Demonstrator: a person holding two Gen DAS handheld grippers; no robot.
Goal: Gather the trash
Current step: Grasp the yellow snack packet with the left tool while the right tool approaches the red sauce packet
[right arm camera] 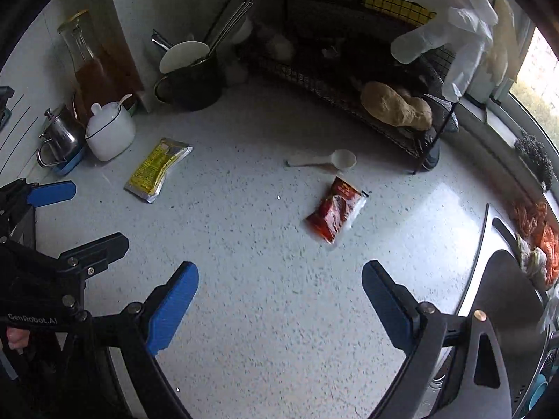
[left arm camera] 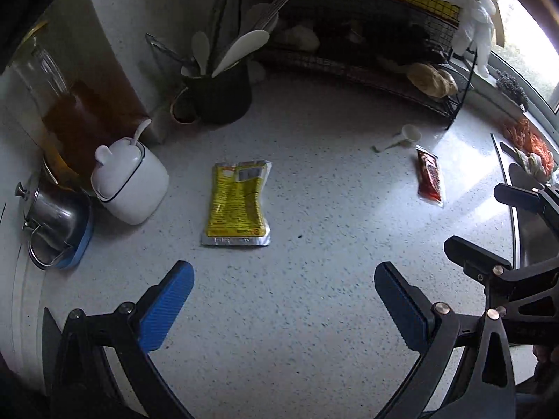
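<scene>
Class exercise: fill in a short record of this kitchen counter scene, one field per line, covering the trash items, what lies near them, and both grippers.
surface: speckled countertop
trash 1: yellow packet, lying flat
trash 2: red sachet, lying flat
near trash 2: white scoop, apart from it
beside trash 1: white lidded jar
left gripper: open, empty, above the counter
right gripper: open, empty

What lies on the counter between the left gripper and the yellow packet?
Nothing: in the left wrist view, only bare speckled counter separates the open left gripper from the yellow packet.
</scene>
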